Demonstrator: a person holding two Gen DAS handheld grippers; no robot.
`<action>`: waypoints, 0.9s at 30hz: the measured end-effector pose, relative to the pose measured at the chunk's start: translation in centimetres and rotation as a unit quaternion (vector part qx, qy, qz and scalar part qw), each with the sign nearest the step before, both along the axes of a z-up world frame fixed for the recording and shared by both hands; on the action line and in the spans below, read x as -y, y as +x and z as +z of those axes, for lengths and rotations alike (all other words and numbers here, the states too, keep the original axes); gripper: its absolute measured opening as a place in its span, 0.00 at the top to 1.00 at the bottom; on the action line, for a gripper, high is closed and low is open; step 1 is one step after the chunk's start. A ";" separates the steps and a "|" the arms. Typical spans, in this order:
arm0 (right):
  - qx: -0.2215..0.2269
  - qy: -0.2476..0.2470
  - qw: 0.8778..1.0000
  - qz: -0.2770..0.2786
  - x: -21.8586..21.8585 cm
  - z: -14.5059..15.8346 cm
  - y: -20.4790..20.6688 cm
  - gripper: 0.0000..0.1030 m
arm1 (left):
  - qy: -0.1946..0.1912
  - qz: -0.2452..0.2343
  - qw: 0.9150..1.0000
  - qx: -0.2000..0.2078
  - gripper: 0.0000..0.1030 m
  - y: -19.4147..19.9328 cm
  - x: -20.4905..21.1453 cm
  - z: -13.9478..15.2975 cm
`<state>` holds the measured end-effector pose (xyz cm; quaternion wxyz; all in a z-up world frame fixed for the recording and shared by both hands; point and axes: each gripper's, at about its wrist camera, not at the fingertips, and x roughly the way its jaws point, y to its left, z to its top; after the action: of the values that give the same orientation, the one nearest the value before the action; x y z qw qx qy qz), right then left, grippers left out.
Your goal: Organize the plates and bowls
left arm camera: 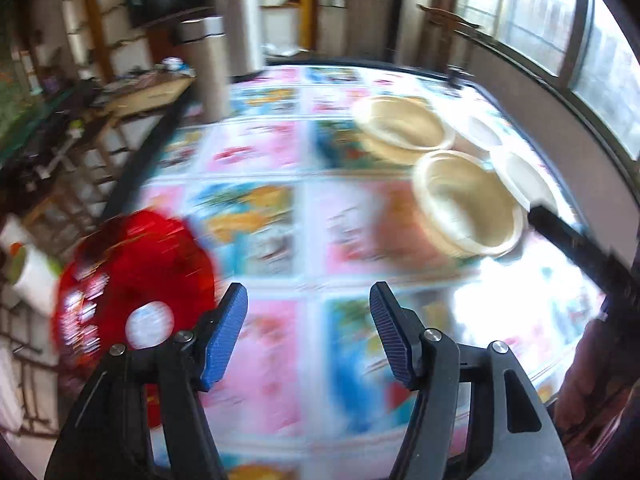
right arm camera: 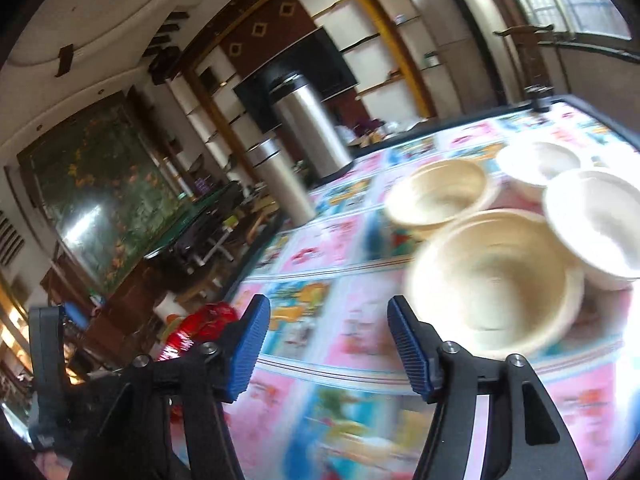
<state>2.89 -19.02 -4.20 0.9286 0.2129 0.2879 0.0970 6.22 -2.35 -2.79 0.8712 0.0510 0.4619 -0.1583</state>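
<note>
Several cream and white bowls stand on the colourful tablecloth. In the left wrist view a near cream bowl (left arm camera: 468,204) and a far cream bowl (left arm camera: 404,128) sit at the right, with white bowls (left arm camera: 524,180) behind them. My left gripper (left arm camera: 308,336) is open and empty above the cloth. In the right wrist view the near cream bowl (right arm camera: 496,280) lies just right of my open, empty right gripper (right arm camera: 328,344); a second cream bowl (right arm camera: 440,196) and white bowls (right arm camera: 596,224) stand beyond. Both views are blurred.
A red packet (left arm camera: 132,280) lies at the table's left edge, also in the right wrist view (right arm camera: 200,332). Steel flasks (right arm camera: 280,176) stand at the far left of the table. The other gripper's black finger (left arm camera: 576,248) reaches in by the bowls.
</note>
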 end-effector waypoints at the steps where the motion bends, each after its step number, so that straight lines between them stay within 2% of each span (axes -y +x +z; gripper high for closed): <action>1: -0.004 0.002 1.000 -0.010 1.5 0.0 -0.6 0.35 | -0.010 -0.008 1.000 -0.011 0.39 0.9 1.1 0.1; 6: -0.040 0.050 0.997 -0.044 8.7 -0.1 -2.2 0.33 | -0.053 0.000 0.997 -0.059 0.39 5.2 4.7 -0.1; 10: -0.070 0.093 0.992 -0.057 12.7 -0.4 -1.2 0.33 | -0.095 0.005 0.990 -0.108 0.39 7.5 6.0 -0.6; 12: -0.081 0.114 0.988 -0.057 14.2 -0.8 -0.4 0.33 | -0.097 0.010 0.988 -0.117 0.39 7.9 6.4 -0.9; 19: -0.133 0.180 0.973 -0.058 15.3 -3.6 1.8 0.33 | -0.113 0.019 0.979 -0.168 0.39 10.0 7.2 -3.5; 22: -0.136 0.216 0.966 -0.045 15.3 -4.8 2.6 0.33 | -0.117 0.016 0.977 -0.179 0.39 10.2 7.6 -3.9; 27: -0.137 0.243 0.960 -0.031 15.1 -5.7 2.6 0.33 | -0.125 0.011 0.975 -0.183 0.39 10.4 8.6 -4.1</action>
<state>5.51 -34.08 -9.94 0.8027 0.4526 0.3738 0.1055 16.63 -10.97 -6.86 0.7729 -0.0938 0.5908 -0.2119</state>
